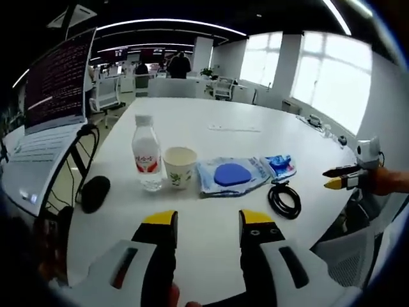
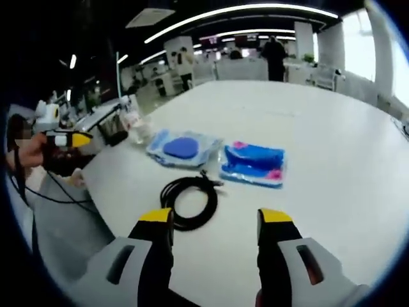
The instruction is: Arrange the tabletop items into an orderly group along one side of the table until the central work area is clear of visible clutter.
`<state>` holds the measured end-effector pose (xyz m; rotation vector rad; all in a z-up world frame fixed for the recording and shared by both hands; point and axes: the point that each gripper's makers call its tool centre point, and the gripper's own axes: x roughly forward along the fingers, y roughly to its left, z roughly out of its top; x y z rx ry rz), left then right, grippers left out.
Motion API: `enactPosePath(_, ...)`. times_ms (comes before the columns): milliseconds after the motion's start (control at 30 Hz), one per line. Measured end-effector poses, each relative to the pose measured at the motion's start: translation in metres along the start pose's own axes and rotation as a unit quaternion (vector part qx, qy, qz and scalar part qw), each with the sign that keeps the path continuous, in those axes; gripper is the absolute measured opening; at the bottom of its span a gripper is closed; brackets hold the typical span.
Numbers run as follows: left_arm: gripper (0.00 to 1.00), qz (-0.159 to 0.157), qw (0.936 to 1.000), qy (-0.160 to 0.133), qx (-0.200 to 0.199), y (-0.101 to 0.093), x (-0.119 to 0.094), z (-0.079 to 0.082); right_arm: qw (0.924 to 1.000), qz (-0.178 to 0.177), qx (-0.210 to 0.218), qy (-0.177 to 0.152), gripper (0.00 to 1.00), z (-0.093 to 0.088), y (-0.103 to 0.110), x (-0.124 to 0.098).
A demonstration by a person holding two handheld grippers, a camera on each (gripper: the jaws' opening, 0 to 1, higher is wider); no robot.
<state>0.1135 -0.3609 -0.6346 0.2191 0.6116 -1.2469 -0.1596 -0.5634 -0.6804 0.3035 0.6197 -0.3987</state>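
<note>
A row of odds and ends lines the near edge of a white round surface [image 1: 255, 115] in an open-plan office: a water bottle [image 1: 146, 153], a paper cup [image 1: 179, 166], a clear packet holding a blue disc [image 1: 231, 174], a smaller blue packet [image 1: 280, 165] and a coiled black cable [image 1: 284, 200]. A black mouse [image 1: 94, 193] sits at the rim beside the bottle, with a laptop [image 1: 54, 89] raised on a stand beyond it.

In the left gripper view, the left tool [image 1: 208, 220] hangs over bare surface with its yellow-tipped jaws spread and nothing between them; bottle and cup lie just ahead and slightly to its left. The right tool [image 1: 339, 178] enters that view from the right, off the surface's edge, its tips close together as far as can be made out from the side.

In the right gripper view, the right tool [image 2: 217, 219] shows its jaws spread and empty, and the coiled cable [image 2: 189, 201] lies directly ahead, close to the left jaw tip, its loop flat on the surface [image 2: 332, 128]. The disc packet [image 2: 183, 148] and blue packet [image 2: 254, 165] lie beyond it, side by side. The left tool [image 2: 70, 139] appears at far left, held in a person's hand [image 2: 29, 153].

The right tool looks the nearer to the cable, which sits apart from the row, toward the edge; that seems the likeliest piece to be tidied next, by a short reach forward.
</note>
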Motion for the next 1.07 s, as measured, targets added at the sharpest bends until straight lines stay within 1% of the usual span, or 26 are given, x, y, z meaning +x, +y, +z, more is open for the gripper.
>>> enactPosePath(267, 0.37, -0.001, 1.0, 0.005, -0.003, -0.001, -0.003, -0.01, 1.0, 0.001, -0.001, 0.003, 0.52, -0.002, 0.004, -0.002)
enactPosePath(800, 0.4, -0.003, 1.0, 0.003, -0.004, -0.001, -0.005, -0.009, 0.9999, 0.008, -0.001, 0.013, 0.54, -0.007, 0.013, 0.0)
enactPosePath(1067, 0.41, -0.003, 1.0, 0.005, -0.005, -0.001, -0.006, -0.012, 0.9997, 0.011, -0.001, 0.023, 0.54, -0.014, 0.015, 0.001)
